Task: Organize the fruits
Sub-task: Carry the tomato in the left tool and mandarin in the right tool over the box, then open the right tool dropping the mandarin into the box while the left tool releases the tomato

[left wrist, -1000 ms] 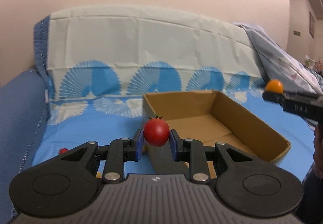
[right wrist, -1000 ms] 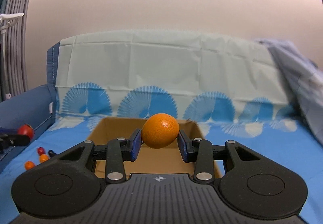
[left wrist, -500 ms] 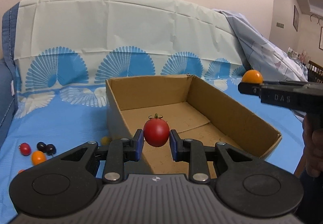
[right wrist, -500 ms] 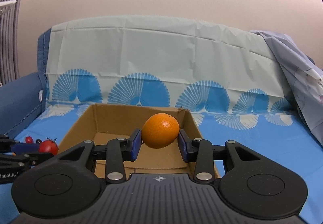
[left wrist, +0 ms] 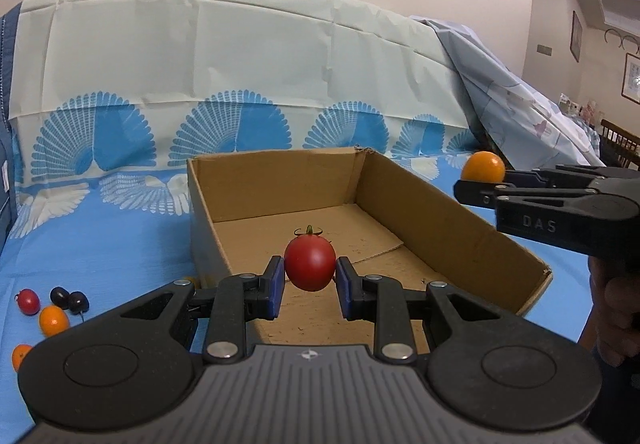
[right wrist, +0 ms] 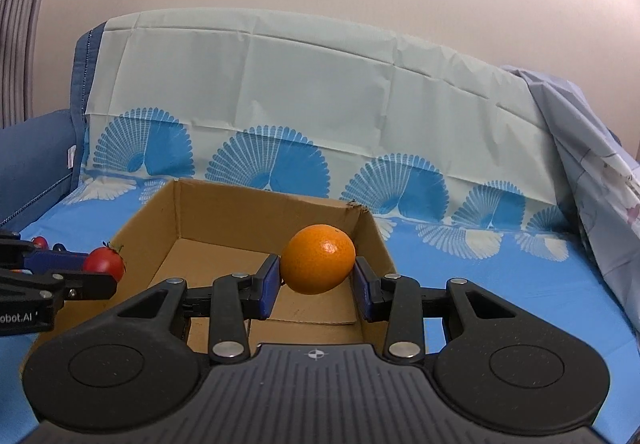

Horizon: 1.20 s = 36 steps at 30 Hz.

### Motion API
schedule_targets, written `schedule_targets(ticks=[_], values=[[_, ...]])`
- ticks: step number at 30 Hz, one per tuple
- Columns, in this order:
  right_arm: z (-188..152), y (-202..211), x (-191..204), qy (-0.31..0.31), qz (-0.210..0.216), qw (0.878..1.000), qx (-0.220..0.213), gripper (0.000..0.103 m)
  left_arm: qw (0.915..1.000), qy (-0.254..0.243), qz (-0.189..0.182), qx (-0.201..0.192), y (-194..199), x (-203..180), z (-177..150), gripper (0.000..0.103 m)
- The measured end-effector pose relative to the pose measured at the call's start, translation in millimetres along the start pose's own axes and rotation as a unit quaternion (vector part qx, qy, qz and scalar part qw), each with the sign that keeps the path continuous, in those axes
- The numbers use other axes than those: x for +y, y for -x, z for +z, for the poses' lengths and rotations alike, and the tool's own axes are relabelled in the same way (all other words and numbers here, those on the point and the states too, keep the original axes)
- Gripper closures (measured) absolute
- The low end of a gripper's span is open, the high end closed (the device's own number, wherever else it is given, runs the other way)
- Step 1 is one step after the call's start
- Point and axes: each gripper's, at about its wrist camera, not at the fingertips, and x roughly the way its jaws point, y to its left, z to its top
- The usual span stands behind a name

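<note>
Two grippers hover over the empty cardboard box [left wrist: 440,240]: left gripper [left wrist: 310,286] pinching a tomato [left wrist: 310,262], right gripper [right wrist: 316,284] clasping an orange [right wrist: 318,258]; best lowered near the floor before release, so neither rolls

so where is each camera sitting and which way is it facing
Left wrist: on the left gripper, looking along its fingers over the cardboard box at the covered sofa back; it grips a cherry tomato; a hand shows at right.
Right wrist: on the right gripper, facing the same box; it grips an orange.
Shared: box, both fruits, and each view shows the other gripper.
</note>
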Motion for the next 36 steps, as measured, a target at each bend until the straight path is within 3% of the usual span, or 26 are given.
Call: schedule_targets(ticks=[19,36], values=[[1.3,-3.3,4.2,0.012,0.004,1.000,0.006,0.063,0.9971,-0.072,-0.024,-0.006,-1.8,-35.0,-16.6,0.073],[0.3,-3.6,6.3,0.014,0.004,1.000,0.009,0.063,0.9969,-0.074,-0.026,-0.002,-6.2,-37.7,-18.0,0.073]])
